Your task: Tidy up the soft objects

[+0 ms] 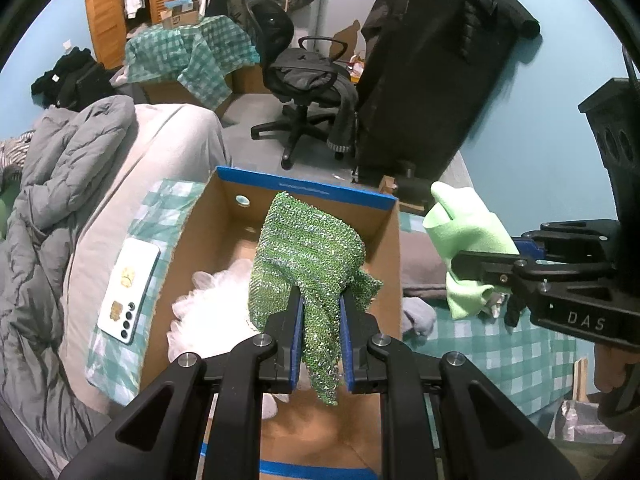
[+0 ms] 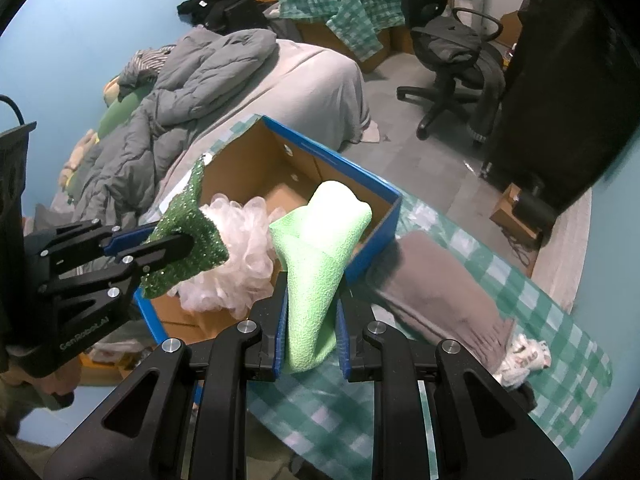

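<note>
Green and glittery, a sparkly scrub cloth (image 1: 308,248) hangs pinched between the blue pads of the left gripper (image 1: 320,300), which is clamped tight on it above the open cardboard box (image 1: 308,190). Its loose end droops below the fingers. Inside the box sits a white mesh bath pouf (image 1: 208,304).

Just to the right of the box, the right gripper (image 2: 312,304) is closed on a pale green cloth (image 2: 320,256), folded into a loose cone that stands up from the fingers. That cloth is held near the box's blue-edged corner, over a teal checked sheet (image 2: 560,320).

On that sheet beside the box lies a folded grey cloth (image 2: 436,292) and, at its far end, a crumpled white rag (image 2: 524,356). On the box's other side, a white phone (image 1: 128,290) rests face down.
</note>
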